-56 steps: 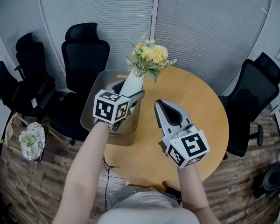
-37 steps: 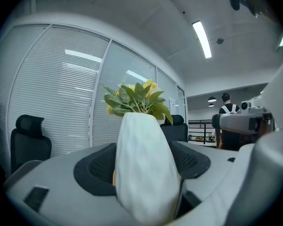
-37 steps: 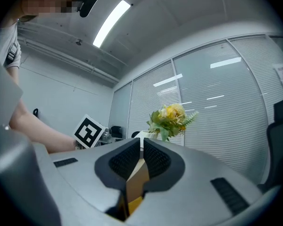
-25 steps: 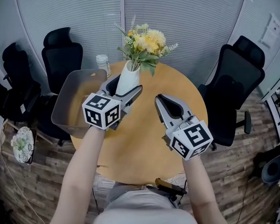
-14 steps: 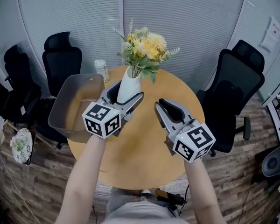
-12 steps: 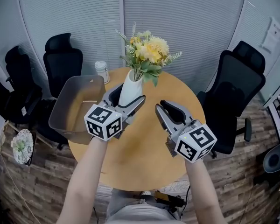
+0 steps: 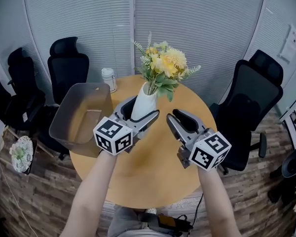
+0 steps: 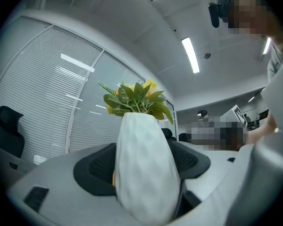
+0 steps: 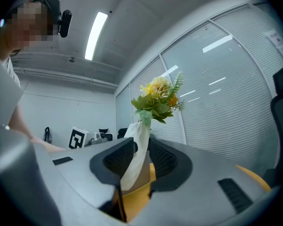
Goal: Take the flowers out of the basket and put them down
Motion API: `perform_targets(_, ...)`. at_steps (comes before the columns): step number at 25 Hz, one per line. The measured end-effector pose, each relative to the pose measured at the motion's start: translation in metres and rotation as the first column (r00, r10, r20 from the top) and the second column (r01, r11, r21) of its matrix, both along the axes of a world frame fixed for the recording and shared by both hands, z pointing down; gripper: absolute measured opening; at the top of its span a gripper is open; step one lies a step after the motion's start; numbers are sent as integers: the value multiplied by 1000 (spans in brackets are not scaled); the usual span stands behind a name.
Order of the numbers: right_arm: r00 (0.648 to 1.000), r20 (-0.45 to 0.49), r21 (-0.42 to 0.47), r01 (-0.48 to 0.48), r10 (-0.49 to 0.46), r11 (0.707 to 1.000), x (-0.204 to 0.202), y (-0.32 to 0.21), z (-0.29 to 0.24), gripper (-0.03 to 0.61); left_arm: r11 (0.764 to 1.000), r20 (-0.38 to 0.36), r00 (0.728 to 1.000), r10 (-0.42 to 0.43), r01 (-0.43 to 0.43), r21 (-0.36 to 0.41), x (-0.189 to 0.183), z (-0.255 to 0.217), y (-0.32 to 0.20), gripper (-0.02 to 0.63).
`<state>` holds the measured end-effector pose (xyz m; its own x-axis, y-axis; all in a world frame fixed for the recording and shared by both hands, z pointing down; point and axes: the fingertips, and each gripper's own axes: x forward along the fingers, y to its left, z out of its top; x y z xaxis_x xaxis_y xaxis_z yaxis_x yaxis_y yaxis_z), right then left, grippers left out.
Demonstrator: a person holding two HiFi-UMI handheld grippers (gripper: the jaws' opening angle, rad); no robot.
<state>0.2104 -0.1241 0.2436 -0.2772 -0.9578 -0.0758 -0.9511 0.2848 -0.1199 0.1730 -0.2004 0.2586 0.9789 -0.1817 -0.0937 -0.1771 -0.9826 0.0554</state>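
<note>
Right now the left claw (image 7: 143, 108) is pinching the white vase (image 7: 142, 98) w/ both pads pressing on its lower body, one jaw on each side, jaws standing wide around it. In the left gripper view the vase is filling the gap btwn the dark pads. The claw is pointing roughly level. The vase is leaning a little, its mouth tipping toward the right claw's side. Its base is hiding behind the claw in the head view, so I can't tell whether it is touching the worktop (image 7: 153, 174). The flowers (image 7: 164, 65), yellow blooms w/ green leaves, are sticking up out of the vase mouth, well above both claws.

The right claw (image 7: 173, 114) is sitting just beside the vase, apart from it, also pointing level. Its jaws have just been opening and are standing slightly spread w/ nothing btwn them. In the right gripper view the vase is only showing through the narrow gap, farther off.

Vase and flowers are hanging outside the grey basket (image 7: 64, 120), just to its right over the round wooden worktop. The basket is resting at the worktop's left edge, partly overhanging it. A small lidded jar (image 7: 108, 79) is standing at the far rim, near the basket's back corner. Black office chairs (image 7: 66, 63) are ringing the worktop, w/ pale window blinds (image 7: 197, 28) behind.
</note>
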Motion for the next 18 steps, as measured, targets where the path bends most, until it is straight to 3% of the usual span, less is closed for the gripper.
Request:
perform_targets(7,998,-55,-7,38,-39,999,-5,-12,5,146,999,-71,997,2,0,35,7,-1,-3,368)
perform_targets(14,997,-18,-25,81,-81,996,6,-48,3,170,997,-12,999,35,-34,64,25,17,-13,368)
perform_targets(18,996,4,-64,94,-94,994,6,-69,16,219,998,4,999,36,-37,49,30,31,-21,368)
